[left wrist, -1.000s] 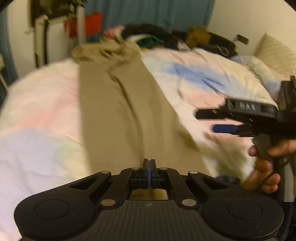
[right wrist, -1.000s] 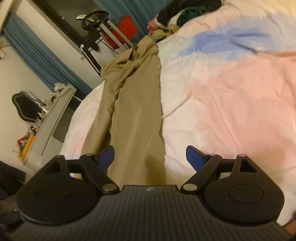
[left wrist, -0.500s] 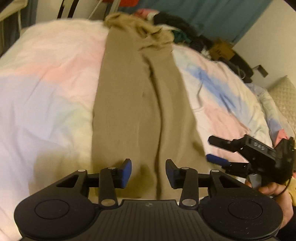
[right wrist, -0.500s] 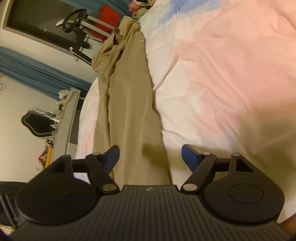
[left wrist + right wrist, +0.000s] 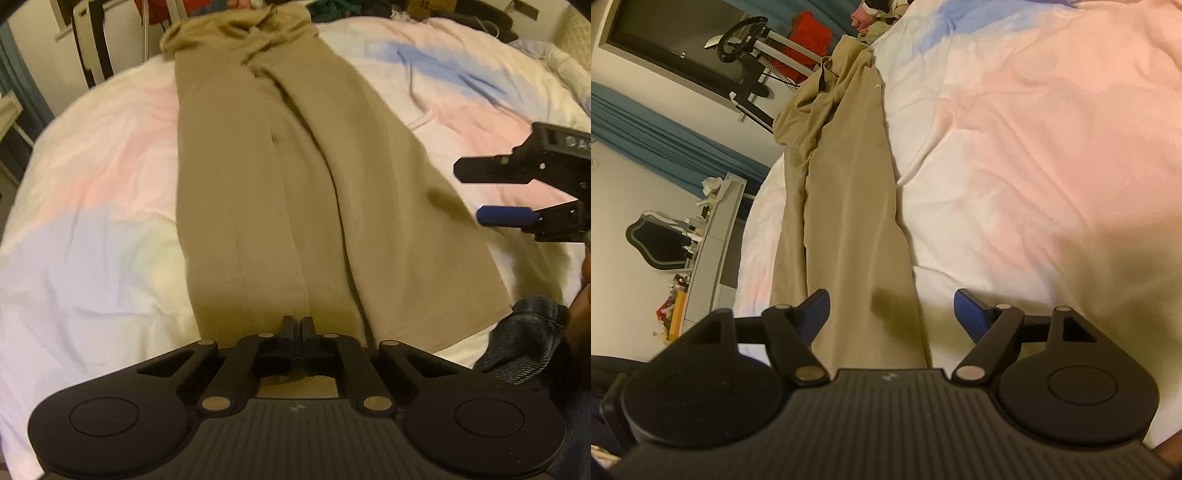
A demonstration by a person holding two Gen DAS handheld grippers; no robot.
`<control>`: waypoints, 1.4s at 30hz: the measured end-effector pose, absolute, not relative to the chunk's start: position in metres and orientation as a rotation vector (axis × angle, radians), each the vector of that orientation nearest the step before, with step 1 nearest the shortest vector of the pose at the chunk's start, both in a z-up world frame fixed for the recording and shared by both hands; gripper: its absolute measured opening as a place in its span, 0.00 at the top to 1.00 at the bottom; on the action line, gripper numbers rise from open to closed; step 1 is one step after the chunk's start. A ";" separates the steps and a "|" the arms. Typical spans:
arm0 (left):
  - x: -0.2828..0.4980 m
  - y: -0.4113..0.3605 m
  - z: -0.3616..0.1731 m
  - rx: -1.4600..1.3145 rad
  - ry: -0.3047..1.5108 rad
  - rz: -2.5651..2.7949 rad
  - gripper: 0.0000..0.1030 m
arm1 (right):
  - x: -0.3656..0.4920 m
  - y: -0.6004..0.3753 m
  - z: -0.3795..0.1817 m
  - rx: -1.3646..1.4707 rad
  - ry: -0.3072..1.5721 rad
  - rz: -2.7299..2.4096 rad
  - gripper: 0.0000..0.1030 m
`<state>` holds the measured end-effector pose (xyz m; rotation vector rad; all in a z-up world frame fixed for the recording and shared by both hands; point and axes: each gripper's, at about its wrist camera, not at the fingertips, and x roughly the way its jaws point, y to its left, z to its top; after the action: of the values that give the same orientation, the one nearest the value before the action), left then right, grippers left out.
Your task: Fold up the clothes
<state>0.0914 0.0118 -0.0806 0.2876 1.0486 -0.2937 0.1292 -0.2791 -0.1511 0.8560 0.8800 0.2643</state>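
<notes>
A pair of khaki trousers (image 5: 280, 177) lies lengthwise on the bed, legs side by side, waistband bunched at the far end. It also shows in the right wrist view (image 5: 849, 229). My left gripper (image 5: 297, 325) is shut at the near hem of the trousers, apparently pinching the cloth edge. My right gripper (image 5: 891, 310) is open, hovering just above the right leg near its hem; it also shows in the left wrist view (image 5: 476, 195) at the right.
The bed has a pastel pink, blue and white duvet (image 5: 1034, 147). A pile of clothes (image 5: 343, 5) lies at the far end. A white rack (image 5: 92, 48) and a desk (image 5: 713, 251) stand left of the bed. Dark denim (image 5: 524, 332) shows at the near right.
My left gripper was shut, opened half a second ago, and is shut again at the trouser hem. My right gripper stayed open and drifted closer to the right leg.
</notes>
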 end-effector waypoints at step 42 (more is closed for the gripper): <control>0.117 0.103 -0.105 -0.516 1.162 -0.257 0.86 | 0.118 -0.271 -0.186 1.060 1.089 0.381 0.55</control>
<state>0.1166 0.1025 -0.1050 -0.5160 1.1616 -0.2574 0.1179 -0.2708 -0.1855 1.0596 1.0888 0.3814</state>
